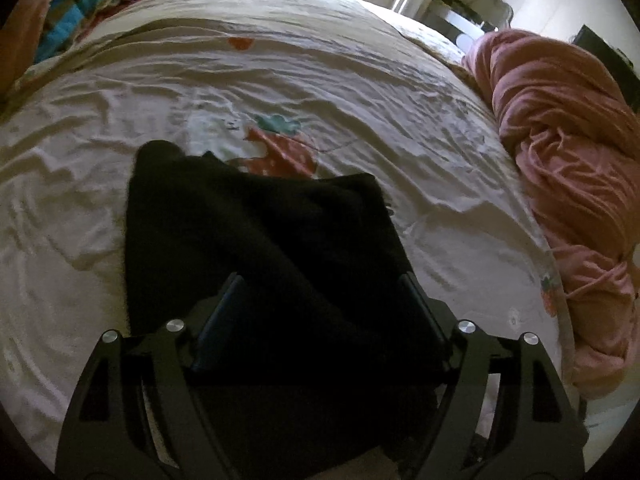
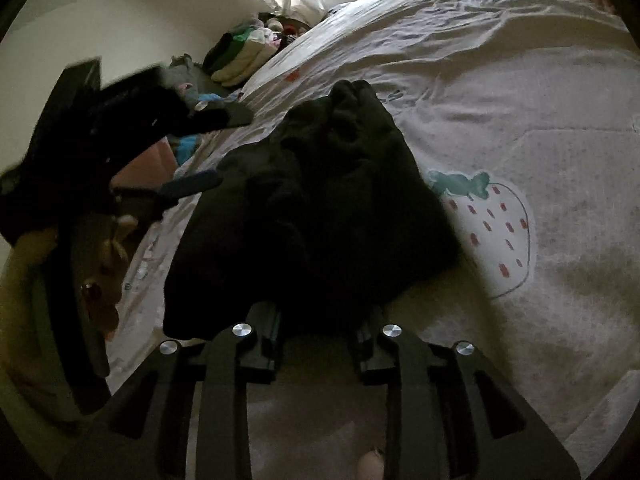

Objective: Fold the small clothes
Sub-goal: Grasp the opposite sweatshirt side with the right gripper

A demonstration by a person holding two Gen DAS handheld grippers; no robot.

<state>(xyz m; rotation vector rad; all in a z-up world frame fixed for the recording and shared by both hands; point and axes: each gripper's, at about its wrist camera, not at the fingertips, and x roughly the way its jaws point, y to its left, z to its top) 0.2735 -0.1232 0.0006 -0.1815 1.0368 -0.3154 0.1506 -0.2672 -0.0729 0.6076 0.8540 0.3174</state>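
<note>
A small black garment (image 1: 256, 232) lies bunched on the white strawberry-print bedsheet (image 1: 360, 92). In the left wrist view my left gripper (image 1: 320, 300) stands open, its fingers on either side of the garment's near part, which fills the gap between them. In the right wrist view the same garment (image 2: 320, 208) lies just ahead of my right gripper (image 2: 324, 320), whose fingertips are hidden under its near edge; the jaws stand narrowly apart. The left gripper also shows in the right wrist view (image 2: 200, 152), open beside the garment's left edge.
A crumpled pink blanket (image 1: 560, 152) lies along the bed's right side. A blue striped cloth (image 1: 76, 20) sits at the far left corner. A pile of folded clothes (image 2: 248, 52) lies beyond the bed near the window. A strawberry print (image 2: 496, 232) is right of the garment.
</note>
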